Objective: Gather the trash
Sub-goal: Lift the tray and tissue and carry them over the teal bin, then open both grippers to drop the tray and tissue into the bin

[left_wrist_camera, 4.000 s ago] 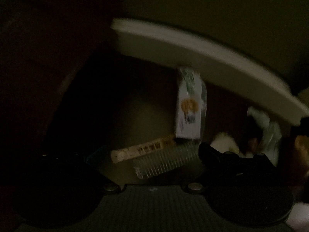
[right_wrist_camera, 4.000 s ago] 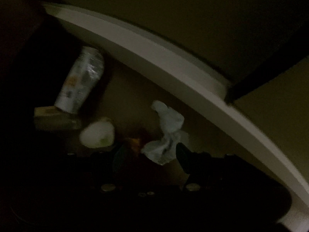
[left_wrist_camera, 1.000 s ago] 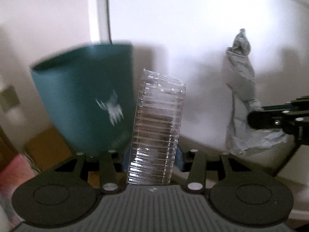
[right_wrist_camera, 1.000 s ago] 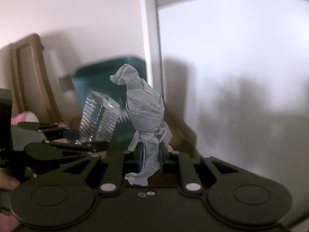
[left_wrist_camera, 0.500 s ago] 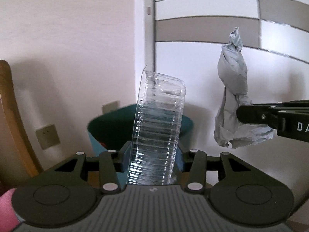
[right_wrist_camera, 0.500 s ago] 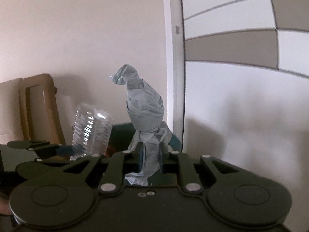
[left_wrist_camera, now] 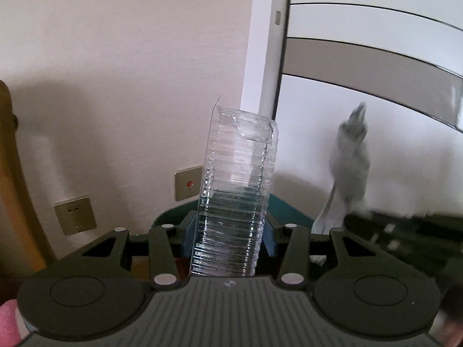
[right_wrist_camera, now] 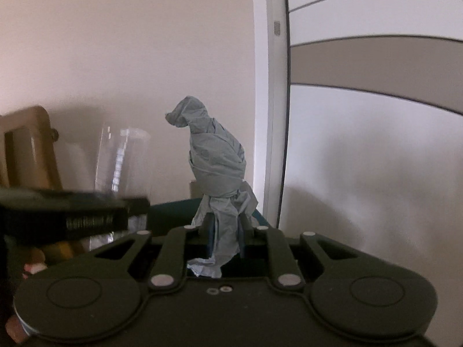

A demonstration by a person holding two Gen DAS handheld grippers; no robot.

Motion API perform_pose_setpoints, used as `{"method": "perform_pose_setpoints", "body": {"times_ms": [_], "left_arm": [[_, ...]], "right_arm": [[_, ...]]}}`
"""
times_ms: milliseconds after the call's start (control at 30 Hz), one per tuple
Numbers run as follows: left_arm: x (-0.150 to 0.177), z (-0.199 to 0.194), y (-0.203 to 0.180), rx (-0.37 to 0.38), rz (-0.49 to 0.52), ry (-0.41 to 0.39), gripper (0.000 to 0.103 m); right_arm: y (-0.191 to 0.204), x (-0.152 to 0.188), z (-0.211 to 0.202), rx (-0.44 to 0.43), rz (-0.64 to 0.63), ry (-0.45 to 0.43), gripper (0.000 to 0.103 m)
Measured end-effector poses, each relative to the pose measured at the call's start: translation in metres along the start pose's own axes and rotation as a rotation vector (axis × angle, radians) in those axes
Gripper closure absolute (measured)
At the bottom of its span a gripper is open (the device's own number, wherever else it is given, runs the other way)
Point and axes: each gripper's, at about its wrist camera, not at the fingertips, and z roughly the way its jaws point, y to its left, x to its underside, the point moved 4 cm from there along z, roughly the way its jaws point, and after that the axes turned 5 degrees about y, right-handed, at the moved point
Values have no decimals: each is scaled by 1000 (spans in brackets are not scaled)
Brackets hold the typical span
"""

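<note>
Left claw (left_wrist_camera: 228, 240) grips the container (left_wrist_camera: 237, 196), right claw (right_wrist_camera: 225, 237) the tissue (right_wrist_camera: 215, 167); centre both over the bin (left_wrist_camera: 286, 212) before releasing.

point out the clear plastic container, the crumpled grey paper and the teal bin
clear plastic container (left_wrist_camera: 237, 202): left wrist view, ribbed middle of its wall
crumpled grey paper (right_wrist_camera: 215, 167): right wrist view, twisted upper bulge
teal bin (left_wrist_camera: 285, 209): left wrist view, rim right of the container

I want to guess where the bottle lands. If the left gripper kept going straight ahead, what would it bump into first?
Probably the teal bin just ahead of the left gripper, which holds the clear plastic bottle; beyond it stands the wall. Depth is hard to judge.
</note>
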Motion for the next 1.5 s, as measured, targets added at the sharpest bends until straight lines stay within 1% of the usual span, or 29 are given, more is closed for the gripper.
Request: {"method": "perform_pose_setpoints", "body": {"times_ms": [133, 333, 467, 567, 600, 767, 833, 933, 967, 1000, 1067, 1167, 1267, 1367, 1500], "left_arm": [[-3, 27, 0, 8, -19, 49, 58], [11, 64, -1, -2, -8, 151, 58], [21, 78, -4, 9, 16, 190, 58], [31, 84, -8, -5, 38, 218, 58], [33, 86, -8, -10, 44, 223, 58], [40, 90, -10, -13, 49, 248, 58], [42, 87, -10, -6, 44, 250, 57], [41, 83, -8, -10, 35, 245, 45], [41, 81, -7, -9, 31, 241, 39], [41, 77, -7, -2, 30, 233, 38], [42, 70, -11, 2, 34, 226, 38], [42, 58, -15, 16, 35, 215, 37], [43, 41, -21, 18, 43, 197, 24], [46, 23, -30, 26, 67, 183, 24], [48, 1, -39, 42, 74, 171, 24]], "right_arm": [[1, 5, 31, 6, -12, 62, 89], [0, 21, 60, 12, -50, 162, 88], [3, 29, 73, 0, -60, 198, 88], [5, 32, 82, -1, -58, 228, 81], [5, 32, 86, -5, -56, 234, 81], [8, 29, 88, -15, -62, 227, 77], [8, 29, 83, -12, -61, 214, 74], [7, 30, 75, -11, -65, 201, 73], [6, 29, 72, -7, -65, 195, 72], [4, 29, 69, -11, -58, 193, 70], [1, 30, 61, -17, -36, 193, 68], [-7, 31, 46, -13, -22, 178, 62], [-13, 33, 27, -13, -15, 162, 60], [-20, 36, 3, -11, -5, 151, 59], [-27, 40, -25, -11, 16, 137, 58]]}}
